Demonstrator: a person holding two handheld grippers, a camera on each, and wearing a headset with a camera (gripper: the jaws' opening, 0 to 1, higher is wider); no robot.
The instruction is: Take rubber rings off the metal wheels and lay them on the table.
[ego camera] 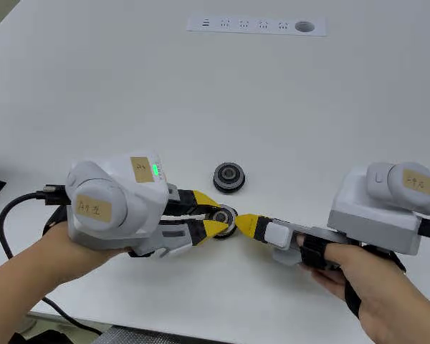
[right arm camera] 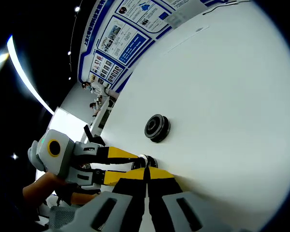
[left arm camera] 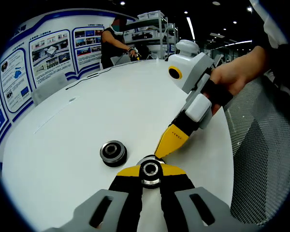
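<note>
A small metal wheel (ego camera: 225, 219) with a black rubber ring sits between the yellow-tipped jaws of my left gripper (ego camera: 218, 215), which is shut on it just above the white table. In the left gripper view the wheel (left arm camera: 151, 171) faces the camera, clamped in the left gripper (left arm camera: 150, 169). My right gripper (ego camera: 245, 223) comes in from the right with its jaws shut, their tip touching the wheel's rim. Whether it pinches the ring I cannot tell. A second wheel (ego camera: 228, 177) with its ring on lies flat on the table just behind.
A white power strip (ego camera: 256, 26) lies at the far edge of the table (ego camera: 129, 86). A black cable (ego camera: 11, 211) trails from the left gripper over the near edge. A grey mesh surface (left arm camera: 263, 145) lies beyond the table's edge.
</note>
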